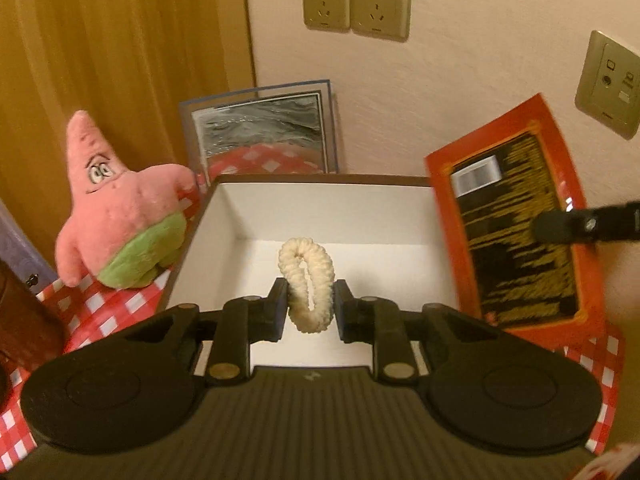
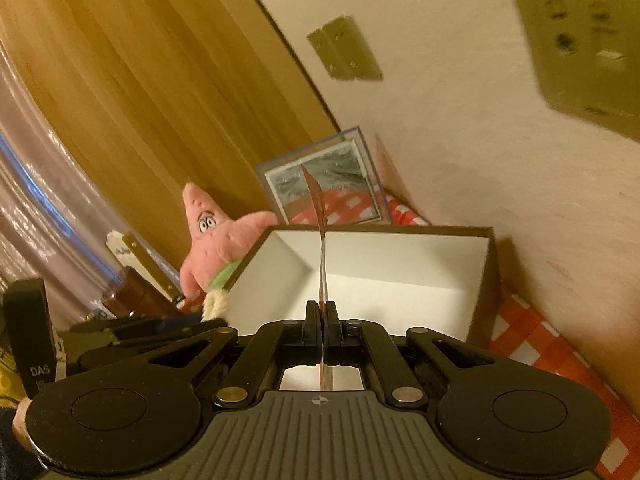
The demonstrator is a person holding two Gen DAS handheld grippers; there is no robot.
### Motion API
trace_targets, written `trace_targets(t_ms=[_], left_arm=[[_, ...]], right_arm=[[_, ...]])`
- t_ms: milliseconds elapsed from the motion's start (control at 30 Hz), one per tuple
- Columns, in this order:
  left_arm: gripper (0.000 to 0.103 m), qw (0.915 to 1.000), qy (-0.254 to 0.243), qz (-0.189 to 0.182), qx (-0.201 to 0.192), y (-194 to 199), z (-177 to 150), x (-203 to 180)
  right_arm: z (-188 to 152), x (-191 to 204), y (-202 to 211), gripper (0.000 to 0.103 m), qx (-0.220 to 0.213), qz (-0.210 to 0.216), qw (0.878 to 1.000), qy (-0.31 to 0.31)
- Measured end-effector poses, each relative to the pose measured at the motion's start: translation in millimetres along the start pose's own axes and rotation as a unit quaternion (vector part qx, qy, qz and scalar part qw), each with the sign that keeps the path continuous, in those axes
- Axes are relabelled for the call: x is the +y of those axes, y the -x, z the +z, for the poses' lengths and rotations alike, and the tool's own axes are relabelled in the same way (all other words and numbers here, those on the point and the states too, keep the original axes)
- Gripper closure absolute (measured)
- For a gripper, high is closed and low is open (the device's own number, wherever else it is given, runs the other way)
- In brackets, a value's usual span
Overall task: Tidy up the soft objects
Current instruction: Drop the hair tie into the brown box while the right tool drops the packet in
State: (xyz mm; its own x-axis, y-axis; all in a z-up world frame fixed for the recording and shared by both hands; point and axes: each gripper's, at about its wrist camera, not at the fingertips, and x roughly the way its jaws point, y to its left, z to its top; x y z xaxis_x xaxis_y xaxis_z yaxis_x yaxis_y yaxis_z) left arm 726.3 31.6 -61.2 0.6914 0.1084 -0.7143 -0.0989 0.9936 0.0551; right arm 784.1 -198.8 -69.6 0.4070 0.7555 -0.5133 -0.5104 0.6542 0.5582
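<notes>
A cream knitted scrunchie hangs pinched between the pads of my left gripper, above the inside of an open white-lined box with a brown rim. A pink star plush with green shorts leans against the box's left outer wall. My right gripper is shut on a thin red card seen edge-on; in the left wrist view the red card, with its black panel, stands at the box's right side with the right gripper on it. From the right wrist I see the box, the plush and the scrunchie.
A red-and-white checked cloth covers the table. A framed picture leans on the wall behind the box, below wall sockets. A dark brown container stands at the left edge. A wooden panel rises behind the plush.
</notes>
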Motion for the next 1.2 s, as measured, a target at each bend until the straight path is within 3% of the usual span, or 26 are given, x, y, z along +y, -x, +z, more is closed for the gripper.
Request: trace_targets(t_ms=[200, 267, 467, 500, 533, 600, 667, 900, 1067, 1200], left_arm=[[0.047, 0.9998, 0.012, -0.001, 0.013, -17.2, 7.4, -5.0], [0.041, 0.9996, 0.020, 0.000, 0.020, -19.5, 8.6, -3.3], [0.038, 0.9991, 0.035, 0.007, 0.025, -12.1, 6.9, 5.7], [0.038, 0.9989, 0.038, 0.008, 0.026, -9.5, 6.1, 7.4], [0.038, 0.9988, 0.041, 0.008, 0.027, -6.3, 4.9, 9.0], [0.038, 0.9986, 0.045, 0.010, 0.026, 1.4, 2.2, 11.9], [0.038, 0.9984, 0.049, 0.012, 0.023, 11.4, -2.2, 15.4], [0.038, 0.9964, 0.079, 0.023, 0.019, 58.4, -31.7, 31.9], [0.038, 0.9941, 0.102, 0.036, 0.013, 96.1, -60.3, 41.4], [0.038, 0.9928, 0.109, 0.049, 0.007, 128.6, -88.0, 45.3]], right_arm=[[0.0, -3.9, -23.0, 0.102, 0.018, 0.001, 1.000, 0.001], [1.1, -5.0, -27.1, 0.102, 0.022, -0.001, 1.000, 0.004], [4.5, -5.7, -31.9, 0.099, 0.016, 0.007, 1.000, 0.007], [5.5, -5.1, -32.3, 0.090, 0.016, 0.007, 1.000, 0.006], [6.4, -4.9, -32.7, 0.059, 0.014, 0.003, 1.000, 0.003], [6.4, -5.5, -29.6, 0.017, -0.006, -0.004, 1.000, -0.005], [5.5, -5.5, -24.6, 0.017, -0.028, -0.001, 1.000, -0.002], [-3.2, -7.8, -13.8, 0.017, 0.002, 0.000, 1.000, -0.009], [-25.5, 3.2, 3.0, 0.017, 0.022, -0.025, 0.999, 0.034], [-45.2, 14.2, 26.0, 0.017, 0.006, -0.025, 0.998, 0.059]])
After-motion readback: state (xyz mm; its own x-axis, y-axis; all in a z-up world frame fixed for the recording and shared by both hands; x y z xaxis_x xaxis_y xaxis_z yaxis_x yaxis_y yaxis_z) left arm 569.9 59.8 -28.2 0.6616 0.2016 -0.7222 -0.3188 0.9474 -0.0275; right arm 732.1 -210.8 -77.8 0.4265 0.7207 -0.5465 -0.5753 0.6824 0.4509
